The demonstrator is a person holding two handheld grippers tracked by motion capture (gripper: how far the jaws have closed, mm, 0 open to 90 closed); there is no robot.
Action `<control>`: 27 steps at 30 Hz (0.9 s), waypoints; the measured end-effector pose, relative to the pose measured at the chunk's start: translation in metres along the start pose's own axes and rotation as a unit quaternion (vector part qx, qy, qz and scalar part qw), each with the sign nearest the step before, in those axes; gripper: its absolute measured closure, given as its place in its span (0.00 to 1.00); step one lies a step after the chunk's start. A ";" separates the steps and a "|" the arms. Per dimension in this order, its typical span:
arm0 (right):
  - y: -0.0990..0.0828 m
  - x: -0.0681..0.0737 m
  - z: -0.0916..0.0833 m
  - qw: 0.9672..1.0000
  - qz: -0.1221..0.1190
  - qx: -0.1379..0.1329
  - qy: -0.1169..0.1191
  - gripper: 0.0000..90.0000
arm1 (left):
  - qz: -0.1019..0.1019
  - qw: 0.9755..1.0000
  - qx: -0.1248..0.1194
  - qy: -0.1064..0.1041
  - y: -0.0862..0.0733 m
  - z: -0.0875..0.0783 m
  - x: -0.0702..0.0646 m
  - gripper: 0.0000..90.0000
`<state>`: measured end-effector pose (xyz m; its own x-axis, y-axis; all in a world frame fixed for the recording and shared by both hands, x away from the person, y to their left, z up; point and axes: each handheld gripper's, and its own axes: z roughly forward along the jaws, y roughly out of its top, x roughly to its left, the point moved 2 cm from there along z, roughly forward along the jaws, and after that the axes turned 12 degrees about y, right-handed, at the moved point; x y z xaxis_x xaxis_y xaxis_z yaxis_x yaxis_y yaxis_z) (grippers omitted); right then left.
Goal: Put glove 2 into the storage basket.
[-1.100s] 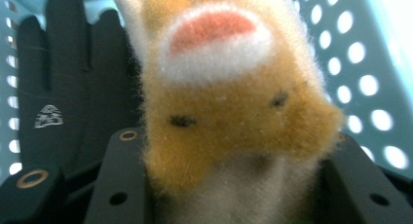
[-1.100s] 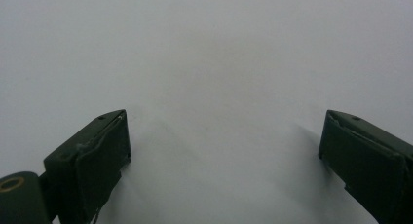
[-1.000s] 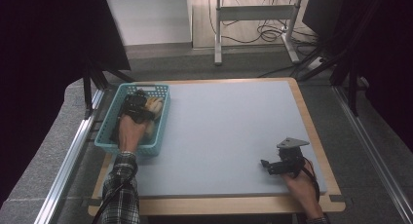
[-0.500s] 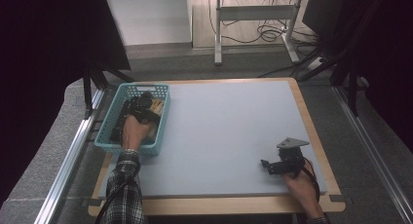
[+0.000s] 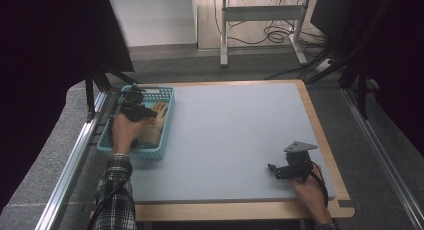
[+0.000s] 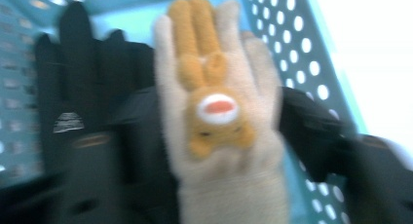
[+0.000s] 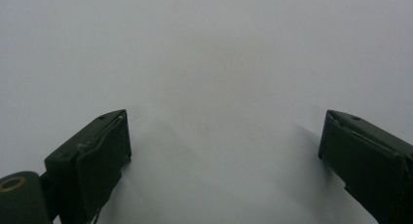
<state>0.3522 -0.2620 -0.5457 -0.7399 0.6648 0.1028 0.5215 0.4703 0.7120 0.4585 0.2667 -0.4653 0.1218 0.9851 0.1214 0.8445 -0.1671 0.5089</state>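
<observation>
glove in basket | basket at table's left edge

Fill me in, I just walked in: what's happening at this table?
A person works with a tool in each hand. The left tool is in the teal basket, its jaws around a beige knit glove with an orange animal face; black gloves lie beside it. Those jaws have just been closing. The right tool rests open on the grey table.

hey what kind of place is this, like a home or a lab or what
Probably a lab or workshop recording bench: a bare grey table inside a metal frame rail, loose cables on the floor beyond, and a hand-held right gripper resting on it.
</observation>
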 end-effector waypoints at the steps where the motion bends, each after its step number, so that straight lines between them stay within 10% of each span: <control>1: 0.000 0.000 0.000 1.000 0.000 0.000 0.000 0.05 | -0.001 1.000 -0.001 0.011 -0.001 -0.001 0.002 0.55; 5: 0.000 0.000 0.000 1.000 0.000 0.000 0.000 0.05 | -0.014 0.999 0.010 0.044 -0.009 0.006 0.011 0.82; 10: 0.000 0.000 0.000 1.000 0.000 0.000 0.000 0.05 | -0.014 0.999 0.041 0.031 -0.016 0.026 0.013 0.99; 27: 0.000 0.000 0.000 1.000 0.000 -0.001 0.001 0.05 | 0.006 0.999 0.042 0.002 -0.010 0.038 -0.012 1.00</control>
<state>0.3523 -0.2621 -0.5458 -0.7404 0.6641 0.1042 0.5212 0.4692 0.7129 0.4686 0.2578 -0.5039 0.1309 0.9829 0.1298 0.8834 -0.1750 0.4346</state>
